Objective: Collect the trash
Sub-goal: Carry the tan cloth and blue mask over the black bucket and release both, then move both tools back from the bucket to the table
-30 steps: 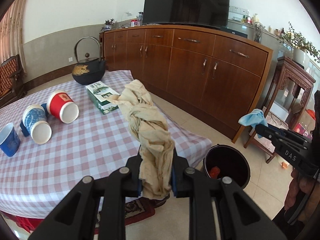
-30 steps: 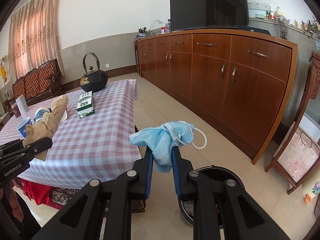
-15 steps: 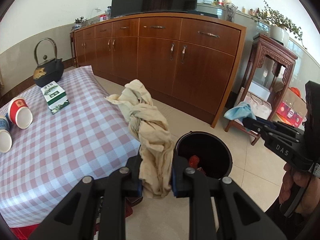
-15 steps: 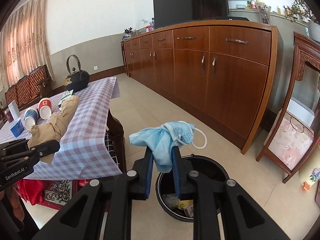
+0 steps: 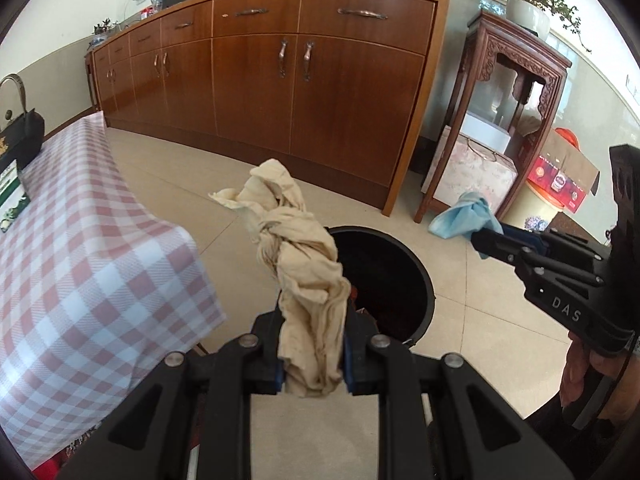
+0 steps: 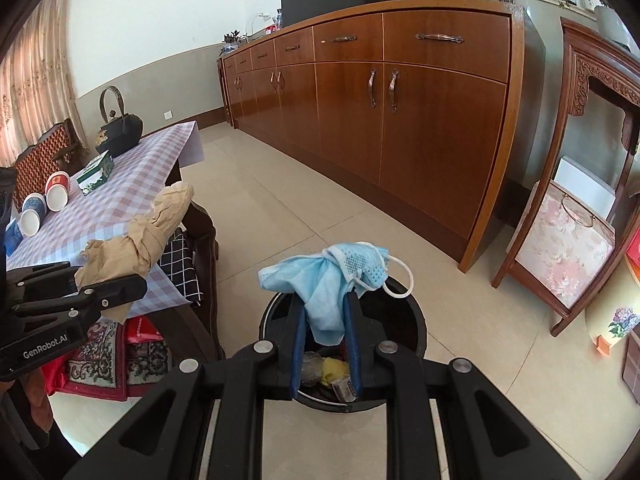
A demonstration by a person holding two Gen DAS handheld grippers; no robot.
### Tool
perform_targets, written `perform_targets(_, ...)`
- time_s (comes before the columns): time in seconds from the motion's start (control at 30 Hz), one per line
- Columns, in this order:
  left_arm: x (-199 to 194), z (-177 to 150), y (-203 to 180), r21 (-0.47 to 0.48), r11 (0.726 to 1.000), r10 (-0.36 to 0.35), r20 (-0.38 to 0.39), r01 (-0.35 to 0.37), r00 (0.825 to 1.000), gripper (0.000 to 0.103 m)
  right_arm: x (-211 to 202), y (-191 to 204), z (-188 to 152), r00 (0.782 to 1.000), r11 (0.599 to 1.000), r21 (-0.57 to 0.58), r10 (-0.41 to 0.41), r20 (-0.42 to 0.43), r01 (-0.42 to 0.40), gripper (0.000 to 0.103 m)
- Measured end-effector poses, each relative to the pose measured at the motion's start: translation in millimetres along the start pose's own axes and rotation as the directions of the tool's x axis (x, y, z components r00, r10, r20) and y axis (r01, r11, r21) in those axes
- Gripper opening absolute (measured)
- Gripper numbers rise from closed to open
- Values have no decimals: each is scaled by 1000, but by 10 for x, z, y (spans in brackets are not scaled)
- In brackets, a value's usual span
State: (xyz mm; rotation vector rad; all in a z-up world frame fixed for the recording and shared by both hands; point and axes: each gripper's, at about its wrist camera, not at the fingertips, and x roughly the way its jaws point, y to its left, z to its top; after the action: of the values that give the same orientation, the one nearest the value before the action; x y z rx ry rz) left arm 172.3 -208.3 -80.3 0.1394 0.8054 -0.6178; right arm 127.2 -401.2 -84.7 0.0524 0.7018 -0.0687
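Trash is in both grippers at once, and the step in hand looks like the drop into the bin. Furthest left, on the checked table (image 6: 132,184), 2 paper cups (image 6: 44,204) lie tipped over near the left edge beside a green box (image 6: 96,170) and a black kettle (image 6: 120,130) toward the far corner; these may be the next things to collect, though that is only a guess.

The left gripper (image 5: 312,344) is clenched on a twisted beige rag (image 5: 300,248), which sticks up and forward from between its fingers. In the left wrist view the rag stands just off the table's near right corner, over the near rim of the black trash bin (image 5: 400,272) on the floor.

The right gripper (image 6: 326,344) is clamped on a crumpled blue face mask (image 6: 336,276), its white ear loop hanging to the right. The mask sits directly above the bin's mouth, where yellow and grey scraps (image 6: 328,368) already lie.

The next move calls for opening the right fingers so the mask falls straight in. The left gripper likely needs to go a little further over the opening first, since the long rag could catch on the rim.
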Motion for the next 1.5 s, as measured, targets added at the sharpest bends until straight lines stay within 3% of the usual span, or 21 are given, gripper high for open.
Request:
perform_targets(0.27,541,51,-146,-17,999,-47,-37,47,998,22,414,-245,-116,999,999,-26,18,-36,-19,20)
perform_targets(0.5,1019,17,-183,-48,996,-77,-97,73,992,26,997,-366,-302,988,996,-55,56,-141,-64,20)
perform_targets(0.53,1066,8,-146,-71,994,-87,-103,80,991,32,1068,-374,-320,987,996,-63,58,-150,-68,20)
perform_targets(0.6,1139,-15,-71,-135,989,-80,-109,65,991,84,1210,-404,-343,984,994,-68,72,-160,-84,22)
perform_targets(0.63,1129,-24,-36,-154,987,-54,-97,39,994,88,1305,-435,-365,984,994,-65,81,-159,-92,34)
perform_targets(0.67,1099,-29,-3,-170,985,-43,-85,28,995,89,1395,-451,-396,984,995,-77,51,-169,-65,46)
perform_targets(0.7,1082,-30,6,-177,984,-30,-83,15,996,90,1495,-481,-445,982,996,-89,4,-190,-22,67)
perform_targets(0.8,980,-43,43,-146,989,24,-79,-35,997,91,1606,-611,-551,974,999,-48,-33,-224,23,72)
perform_targets(0.93,838,-9,40,-131,989,63,-53,-70,997,98,1551,-680,-564,973,996,-9,-91,-212,92,103)
perform_targets(1.17,662,-9,80,-108,991,76,-22,-78,997,99,1174,-554,-358,987,992,-18,-127,-94,126,103)
perform_targets(1.5,448,-95,161,-119,987,104,-7,-104,995,99,827,-335,-276,992,993,-10,-121,-43,121,103)
